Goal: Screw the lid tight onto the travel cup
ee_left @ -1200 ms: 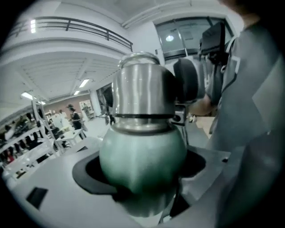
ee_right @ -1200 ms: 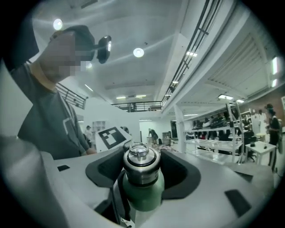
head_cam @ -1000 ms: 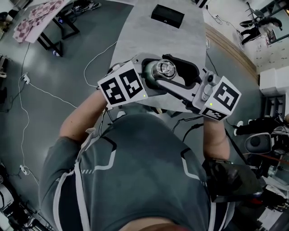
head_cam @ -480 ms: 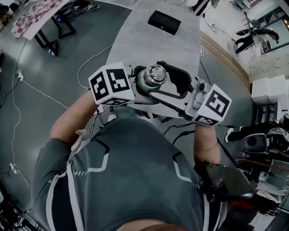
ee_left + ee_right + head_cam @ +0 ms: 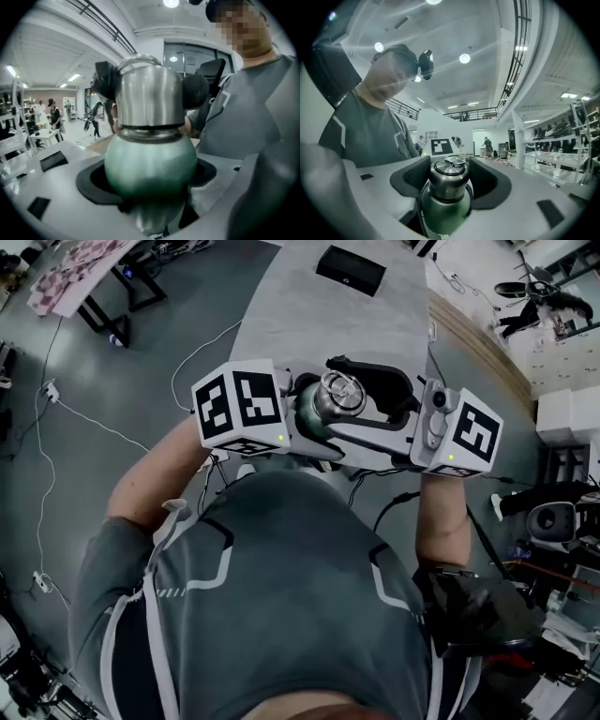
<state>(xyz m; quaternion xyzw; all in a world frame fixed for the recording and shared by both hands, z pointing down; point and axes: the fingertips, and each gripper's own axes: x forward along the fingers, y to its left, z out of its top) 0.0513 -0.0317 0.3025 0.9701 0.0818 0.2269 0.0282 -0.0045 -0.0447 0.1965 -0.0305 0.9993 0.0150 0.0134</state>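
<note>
Travel cup (image 5: 307,416) held mid-frame above the tabletop (image 5: 319,315), with left tongs (image 5: 150,180) clamped on its smooth green body and right tongs (image 5: 448,174), just closing, pinching the steel lid (image 5: 339,390): rigid, probably slippery, so best gripped across the lid's sides.

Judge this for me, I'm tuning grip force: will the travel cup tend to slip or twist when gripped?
Probably slippery: the travel cup has a smooth, glossy, rounded green body, so it could twist in the left gripper. Its steel-looking lid and neck suggest rigid metal walls, likely heavy for its size.
</note>
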